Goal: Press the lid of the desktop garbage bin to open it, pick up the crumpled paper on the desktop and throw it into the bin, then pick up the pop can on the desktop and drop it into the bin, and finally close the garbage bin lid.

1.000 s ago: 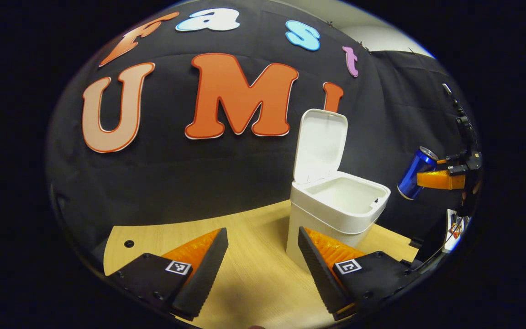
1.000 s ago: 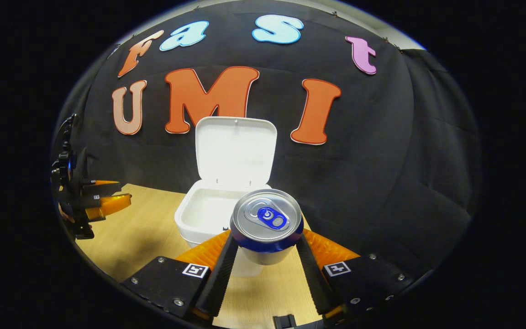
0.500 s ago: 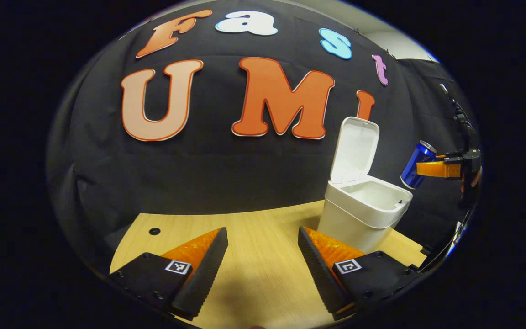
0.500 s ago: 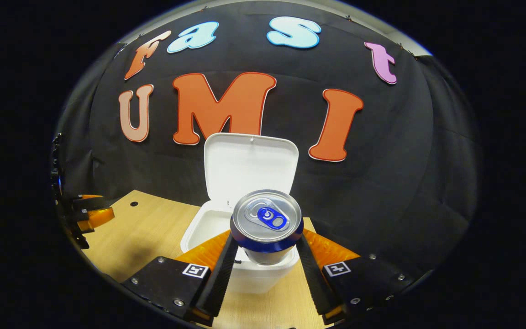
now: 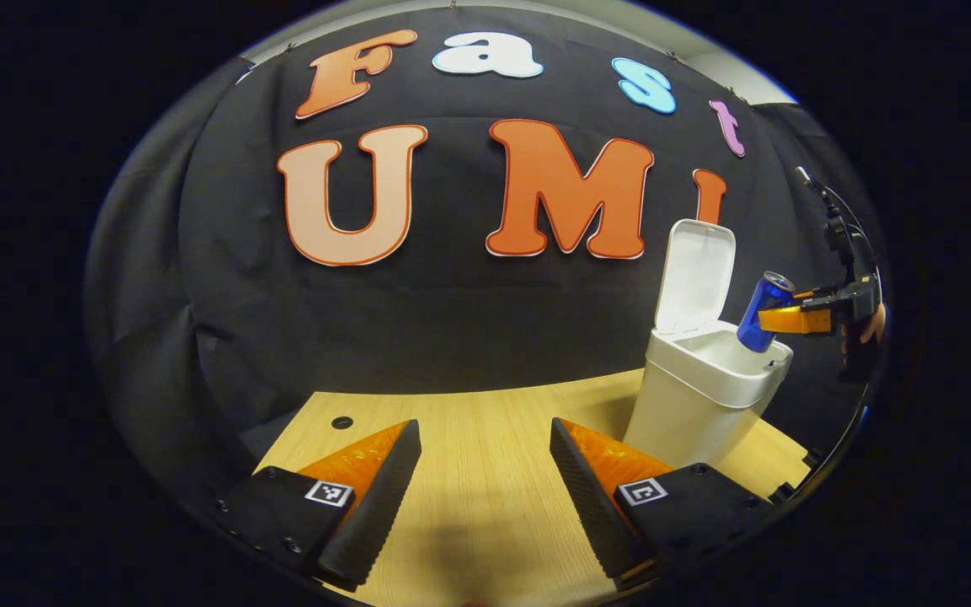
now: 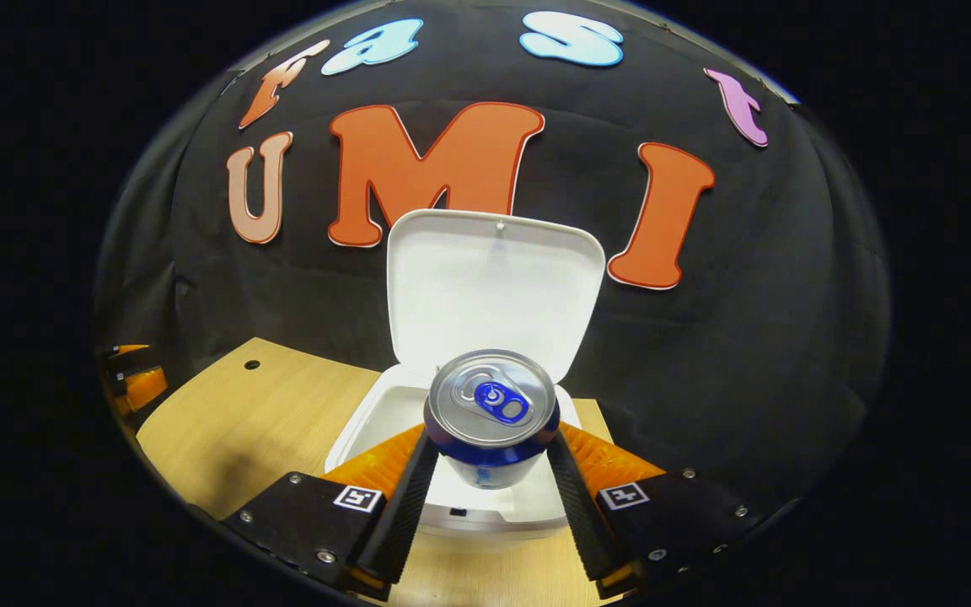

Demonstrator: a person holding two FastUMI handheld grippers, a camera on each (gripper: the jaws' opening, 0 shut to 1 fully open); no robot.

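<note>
Right claw point(image 6: 485, 472) grips pop can point(image 6: 491, 413) | above open bin point(image 6: 367, 426) | left claw point(image 5: 485, 480) released

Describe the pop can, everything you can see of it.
The pop can is blue-bodied with a silvery metal top and a blue pull tab, which looks unopened. The right gripper holds it in the air by its sides, both fingers pressing on it. In the left gripper view the can tilts, its top leaning away from the bin's raised lid, and its lower end hangs over the rim of the open white bin. Nothing else touches it.
</note>
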